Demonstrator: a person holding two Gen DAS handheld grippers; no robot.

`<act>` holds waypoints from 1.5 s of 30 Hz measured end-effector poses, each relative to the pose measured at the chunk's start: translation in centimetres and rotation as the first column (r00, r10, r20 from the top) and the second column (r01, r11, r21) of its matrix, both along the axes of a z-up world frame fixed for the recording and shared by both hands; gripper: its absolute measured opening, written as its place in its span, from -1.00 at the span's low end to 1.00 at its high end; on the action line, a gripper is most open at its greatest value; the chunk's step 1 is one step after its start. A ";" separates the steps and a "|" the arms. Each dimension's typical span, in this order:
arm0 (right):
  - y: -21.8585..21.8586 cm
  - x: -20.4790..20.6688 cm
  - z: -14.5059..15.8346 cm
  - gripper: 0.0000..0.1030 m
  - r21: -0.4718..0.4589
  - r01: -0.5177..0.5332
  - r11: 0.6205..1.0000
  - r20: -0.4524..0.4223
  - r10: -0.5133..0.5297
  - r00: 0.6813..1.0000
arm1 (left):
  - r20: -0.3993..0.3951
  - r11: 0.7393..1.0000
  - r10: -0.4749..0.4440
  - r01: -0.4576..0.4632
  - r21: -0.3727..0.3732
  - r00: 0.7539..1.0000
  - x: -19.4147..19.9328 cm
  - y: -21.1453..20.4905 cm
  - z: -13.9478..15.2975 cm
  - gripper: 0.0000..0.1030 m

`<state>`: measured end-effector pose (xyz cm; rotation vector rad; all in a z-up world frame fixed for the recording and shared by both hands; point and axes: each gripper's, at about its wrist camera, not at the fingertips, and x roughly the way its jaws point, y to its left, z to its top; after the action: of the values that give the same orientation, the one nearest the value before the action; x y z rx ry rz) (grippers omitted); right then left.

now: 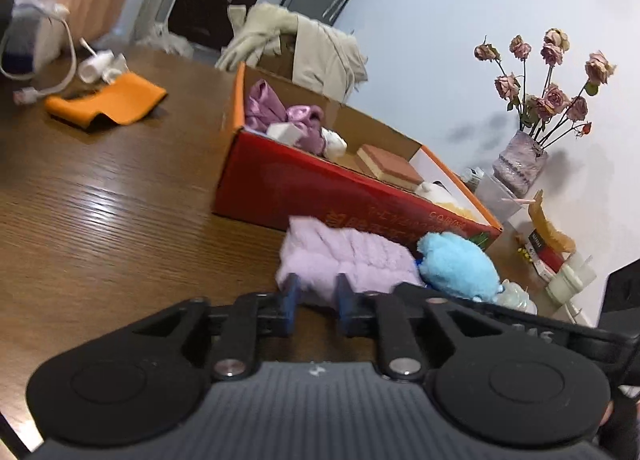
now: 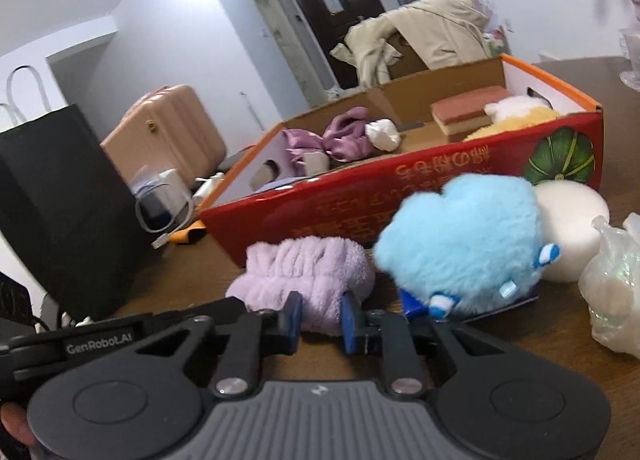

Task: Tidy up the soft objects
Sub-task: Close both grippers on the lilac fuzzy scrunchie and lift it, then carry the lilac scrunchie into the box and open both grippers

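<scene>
On the desk [image 1: 120, 195] stands an open box [image 2: 400, 187]. Just before its near wall lie a fluffy cloth [image 2: 308, 276] and, right of it and touching, a plush toy [image 2: 456, 244]. Right of the toy sits a round pad [image 2: 572, 227], then a plastic bag [image 2: 612, 284]. In the box lie a bow [image 2: 344, 135] and a sponge [image 2: 468, 111].

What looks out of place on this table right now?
The lilac fluffy cloth, blue plush toy and white round sponge lie outside the red box, and an orange cloth sits crumpled apart.
</scene>
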<state>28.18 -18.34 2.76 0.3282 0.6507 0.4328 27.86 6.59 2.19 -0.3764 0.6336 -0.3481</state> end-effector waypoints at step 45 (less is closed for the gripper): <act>-8.8 17.1 3.2 -0.66 0.142 -0.157 0.977 -0.272 0.191 0.943 | -0.107 0.973 -0.061 0.084 0.215 0.992 15.5 -10.6 4.5 -0.61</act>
<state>45.33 -27.19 5.93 0.4527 0.9421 0.6025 43.32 -4.02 6.65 -0.1596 0.7774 -0.3265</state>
